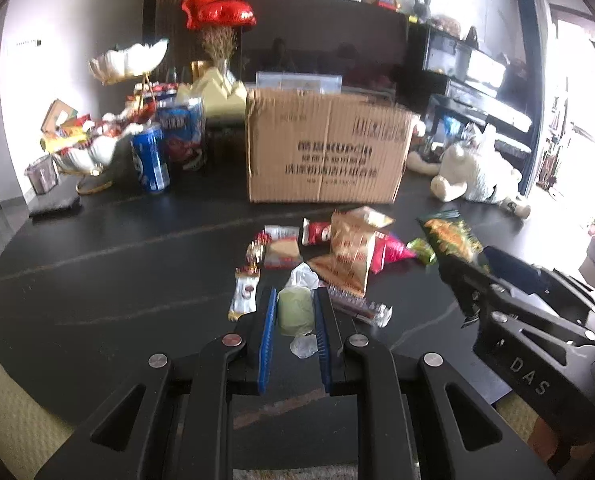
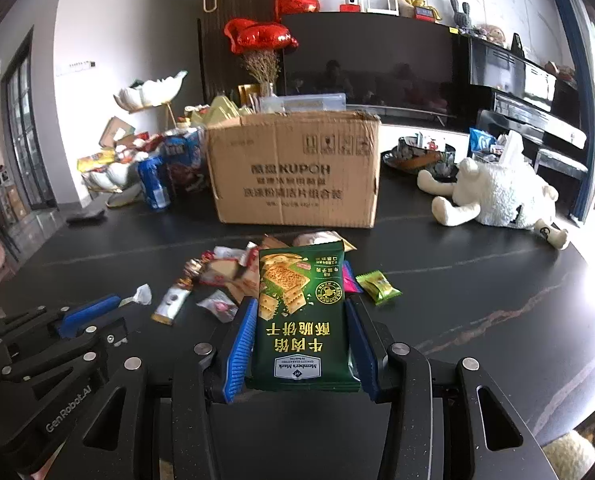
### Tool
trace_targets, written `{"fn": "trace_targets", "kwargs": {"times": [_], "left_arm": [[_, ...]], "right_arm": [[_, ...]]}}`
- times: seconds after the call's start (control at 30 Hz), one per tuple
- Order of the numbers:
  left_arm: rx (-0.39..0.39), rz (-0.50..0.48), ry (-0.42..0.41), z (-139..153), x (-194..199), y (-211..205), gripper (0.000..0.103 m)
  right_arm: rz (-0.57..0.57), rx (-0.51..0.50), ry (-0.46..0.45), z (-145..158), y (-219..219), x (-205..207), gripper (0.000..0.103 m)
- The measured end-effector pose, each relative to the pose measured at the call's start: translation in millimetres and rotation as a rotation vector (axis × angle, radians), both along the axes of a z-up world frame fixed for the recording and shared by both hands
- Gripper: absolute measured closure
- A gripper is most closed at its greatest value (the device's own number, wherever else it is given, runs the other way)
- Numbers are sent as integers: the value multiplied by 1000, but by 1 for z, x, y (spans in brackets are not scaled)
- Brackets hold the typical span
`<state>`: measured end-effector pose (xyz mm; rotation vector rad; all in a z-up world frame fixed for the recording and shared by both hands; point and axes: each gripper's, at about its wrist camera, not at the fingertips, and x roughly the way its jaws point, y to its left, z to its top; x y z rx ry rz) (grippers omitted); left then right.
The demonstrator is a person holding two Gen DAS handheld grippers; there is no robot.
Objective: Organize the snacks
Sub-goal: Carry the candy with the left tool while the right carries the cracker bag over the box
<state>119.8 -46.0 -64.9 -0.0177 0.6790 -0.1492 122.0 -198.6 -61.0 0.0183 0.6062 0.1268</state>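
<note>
My left gripper [image 1: 294, 300] is shut on a pale green wrapped sweet [image 1: 295, 311] in clear plastic, just above the dark table [image 1: 117, 280]. My right gripper [image 2: 301, 308] is shut on a dark green cracker packet [image 2: 301, 312] and holds it upright over the table; the packet also shows in the left wrist view [image 1: 451, 238]. A pile of loose snacks [image 1: 345, 252] lies in front of an open cardboard box [image 1: 325, 148], which also shows in the right wrist view [image 2: 295, 168]. A small green candy [image 2: 377, 287] lies right of the pile.
A blue can [image 1: 150, 160], snack bags and a white shell-shaped tiered stand [image 1: 125, 64] crowd the back left. A white plush toy [image 2: 497, 196] lies at the back right. A dark flat object [image 1: 55, 206] lies at the left edge.
</note>
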Motion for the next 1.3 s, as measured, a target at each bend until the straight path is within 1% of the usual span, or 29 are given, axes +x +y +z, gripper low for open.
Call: {"fn": "trace_targets", "kwargs": {"times": [0.2,0.37,0.47,0.67,0.97,1.3], "left_arm": [[-3,-41,-41,23,-7,3,83],[-6,-56,-82,43,-8,7,83],[-3,-62,-116,59,-4,10,83],[23,-71,-166,81,6,15,83],[5,-101,-180,106,35,19,83],[9,-101,-184,118,74,17,84]], "right_arm": [[10,10,-24,21,4,-6,57],[29,5,-68,42,8,-8,57],[37,2,-91,54,12,-4,57],[35,32,-97,72,10,10,57],[26,62,-109,94,11,36,57],[28,82,-88,106,9,76,57]]}}
